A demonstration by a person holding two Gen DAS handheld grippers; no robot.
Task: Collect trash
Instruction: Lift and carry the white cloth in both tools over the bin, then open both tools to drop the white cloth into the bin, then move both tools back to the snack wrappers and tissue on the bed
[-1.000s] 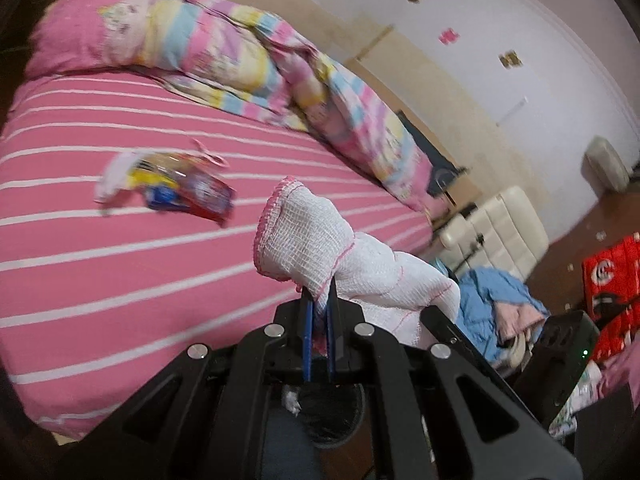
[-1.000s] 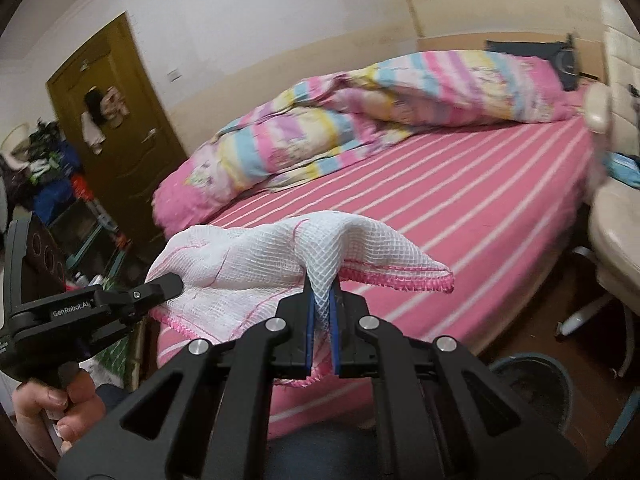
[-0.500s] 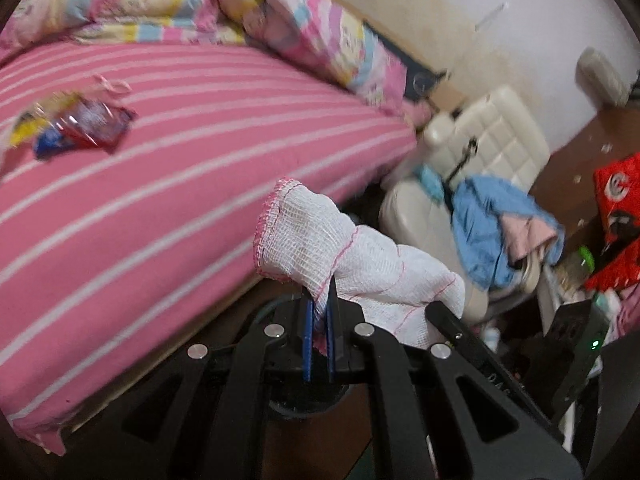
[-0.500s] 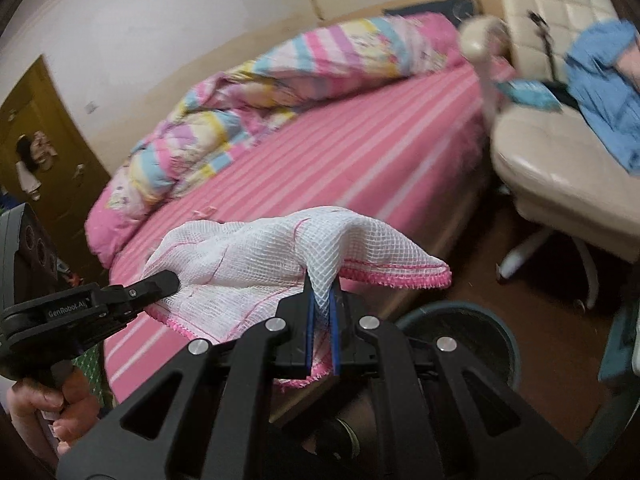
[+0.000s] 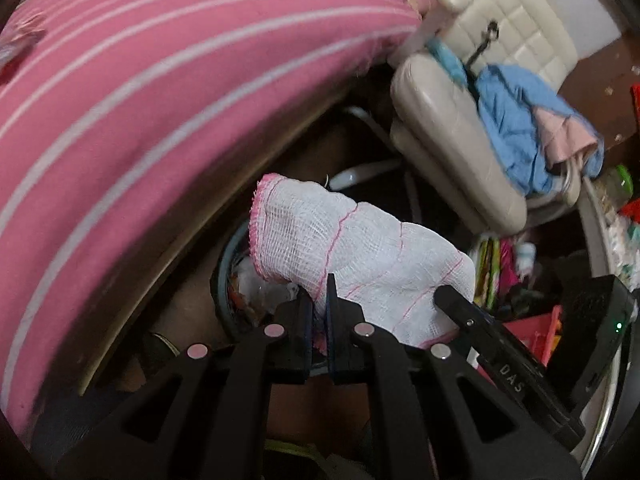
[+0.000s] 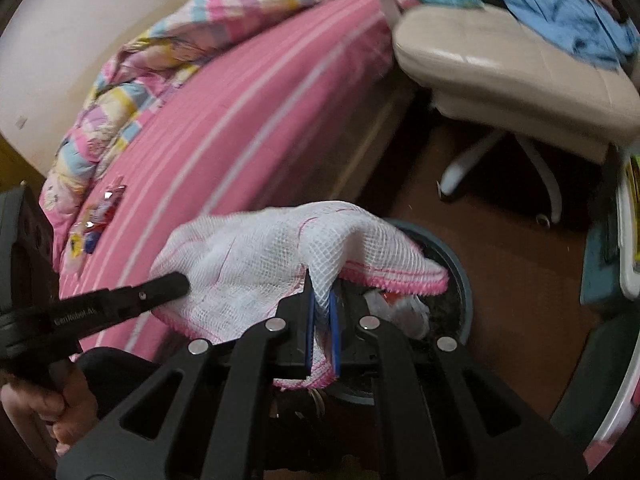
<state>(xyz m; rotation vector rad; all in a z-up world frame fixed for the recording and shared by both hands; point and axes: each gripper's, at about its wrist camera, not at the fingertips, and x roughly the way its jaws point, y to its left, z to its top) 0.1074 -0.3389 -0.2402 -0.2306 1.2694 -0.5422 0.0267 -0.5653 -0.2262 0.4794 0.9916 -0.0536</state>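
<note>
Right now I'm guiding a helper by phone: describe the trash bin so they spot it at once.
Start at the pink striped bed; on the brown floor between its edge and the cream chair stands the trash bin. It is round and dark-rimmed, holds crumpled wrappers, and lies under the white cloth.

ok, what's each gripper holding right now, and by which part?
Both hold the same white cloth. The left gripper pinches its lower pink-hemmed edge; the right gripper pinches a fold near its middle. The cloth hangs over the bin.
</note>
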